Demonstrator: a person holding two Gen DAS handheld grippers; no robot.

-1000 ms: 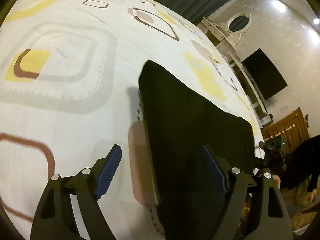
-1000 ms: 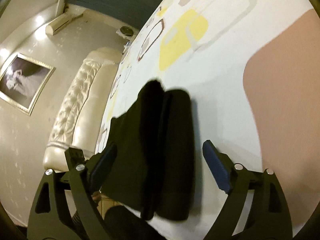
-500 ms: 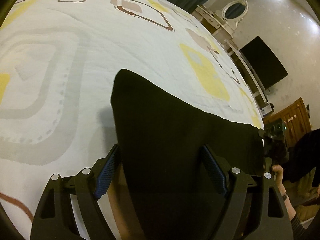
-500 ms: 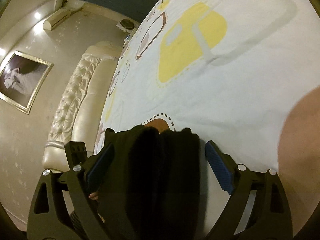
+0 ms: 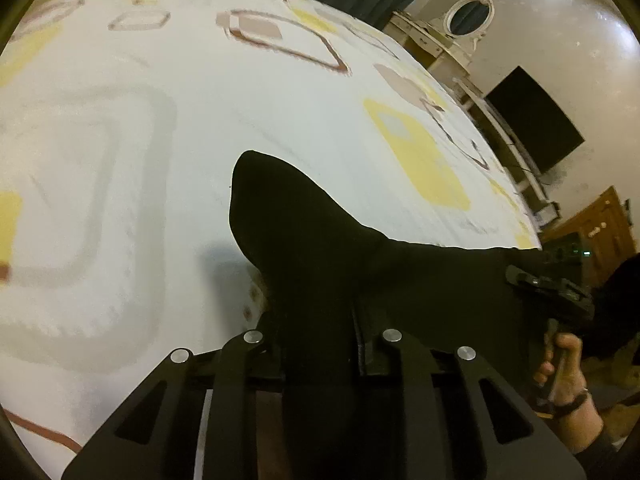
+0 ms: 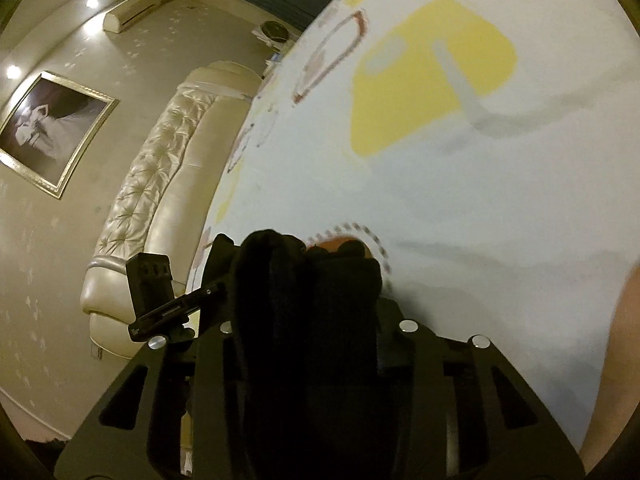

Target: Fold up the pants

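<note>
The black pants (image 5: 304,232) lie folded on the patterned white bedsheet (image 5: 192,120). My left gripper (image 5: 320,312) has its jaws closing on one end of the near edge, and the cloth bunches up between them and hides the pads. In the right wrist view the layered end of the pants (image 6: 308,276) is gathered between the closing jaws of my right gripper (image 6: 316,300). Each view shows the other tool: the right gripper (image 5: 552,292) with the person's hand (image 5: 564,376) under it, and the left gripper (image 6: 160,300) at the bed's edge.
The bedsheet (image 6: 440,184) stretches far ahead of both grippers. A cream tufted headboard (image 6: 160,184) and a framed picture (image 6: 48,136) stand to the left. A dresser with an oval mirror (image 5: 468,16), a dark screen (image 5: 532,120) and a wooden door (image 5: 600,232) lie beyond the bed's right side.
Both grippers have slid forward over the near edge of the pants. Their jaws have gone from wide apart to pinched in on the black cloth, which now bunches up between them.
</note>
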